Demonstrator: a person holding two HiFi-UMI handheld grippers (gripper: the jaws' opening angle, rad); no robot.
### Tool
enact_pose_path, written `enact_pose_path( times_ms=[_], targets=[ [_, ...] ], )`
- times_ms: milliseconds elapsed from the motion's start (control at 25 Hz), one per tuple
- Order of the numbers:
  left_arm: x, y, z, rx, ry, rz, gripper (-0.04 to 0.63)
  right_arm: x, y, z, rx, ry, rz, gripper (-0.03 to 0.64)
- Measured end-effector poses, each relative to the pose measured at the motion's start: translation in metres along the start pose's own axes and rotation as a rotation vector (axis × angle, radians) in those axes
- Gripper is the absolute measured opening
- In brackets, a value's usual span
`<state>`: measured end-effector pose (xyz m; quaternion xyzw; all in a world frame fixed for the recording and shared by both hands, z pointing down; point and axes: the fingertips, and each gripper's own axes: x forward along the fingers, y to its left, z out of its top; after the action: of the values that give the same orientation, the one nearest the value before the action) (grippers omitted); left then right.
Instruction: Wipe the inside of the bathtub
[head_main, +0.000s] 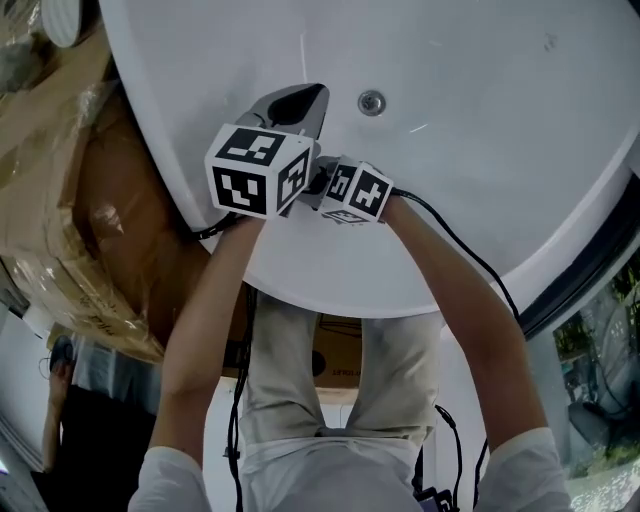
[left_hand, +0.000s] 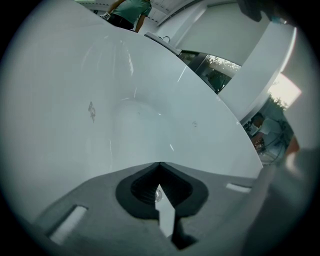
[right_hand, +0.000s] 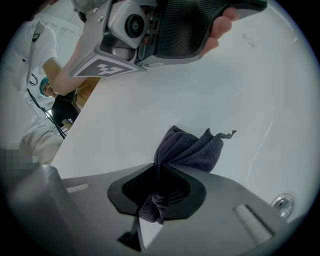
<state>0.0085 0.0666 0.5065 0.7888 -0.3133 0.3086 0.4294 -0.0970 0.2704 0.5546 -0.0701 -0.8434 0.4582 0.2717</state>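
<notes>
**Cloth gripped in right tongs, just inside the tub**

Nearest, the person's pale trousers (head_main: 300, 380) stand against the near rim of the white bathtub (head_main: 480, 150), and both forearms reach over that rim. A black cable (head_main: 455, 240) runs along the right forearm. The two tongs sit side by side just past the rim, the left pair reaching a little farther in than the right.

The right tongs (right_hand: 159, 169) are clamped on a dark grey cloth (right_hand: 192, 147). A bunched end pokes back between the pads. The larger folded part fans out beyond the tips, with a loose thread at its far right corner. The cloth sits in front of the tub's white inner wall. Whether it presses on the wall cannot be told.

The left tongs (left_hand: 159, 164) are closed tip to tip with nothing between them, and they point into the bare curved basin. In the right gripper view they sit above and beyond the cloth, with the person's fingers (right_hand: 222, 22) wrapped round the handle.

A round metal drain (head_main: 371, 101) lies just right of the left tongs' tips and to the right of the cloth. A small grey mark (left_hand: 91, 111) shows on the tub's left wall.

Farther off, brown plastic-wrapped boxes (head_main: 100, 230) stand left of the tub. A window (left_hand: 220, 70) with greenery is on the right. A person in a green top (left_hand: 127, 10) stands beyond the far rim.
</notes>
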Motion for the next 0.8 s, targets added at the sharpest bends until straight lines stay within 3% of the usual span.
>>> enact_pose_path(
  times_ms=[200,800],
  targets=[
    [-0.012,-0.004,0.006,0.038,-0.004,0.02,-0.002,-0.006,0.02,0.003,-0.01,-0.015,0.021,0.048],
    [-0.036,-0.007,0.006,0.035,-0.023,0.049,-0.002,-0.019,0.093,0.027,-0.093,-0.072,0.144,0.048]
  ],
)
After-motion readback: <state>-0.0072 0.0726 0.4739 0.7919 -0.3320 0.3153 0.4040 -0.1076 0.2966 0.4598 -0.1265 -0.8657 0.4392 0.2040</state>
